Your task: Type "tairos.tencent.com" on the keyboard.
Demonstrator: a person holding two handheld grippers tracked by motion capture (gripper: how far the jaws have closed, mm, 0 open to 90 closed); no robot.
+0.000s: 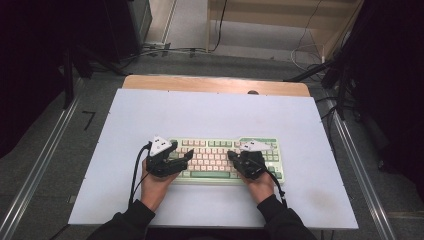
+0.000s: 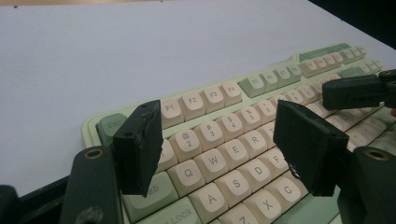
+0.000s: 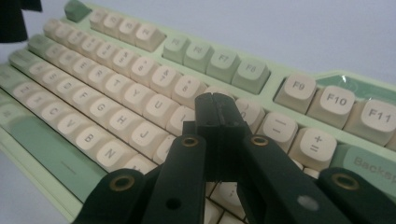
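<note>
Hands sit nearest: I hold my left hand-held gripper (image 1: 186,156) jaws apart over the left keys, spanning several, and my right hand-held gripper (image 1: 232,156) jaws pressed together as one tip for single keys. One keyboard (image 1: 226,144) lies mid-table (image 1: 150,110), within both reaches.

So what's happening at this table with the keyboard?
A person holds a black two-jaw gripper in each hand over a pale green keyboard with cream keys lying on a white table. The left gripper hovers open above the left-side letter keys. The right gripper is shut, its tip down among the keys right of the middle.
</note>
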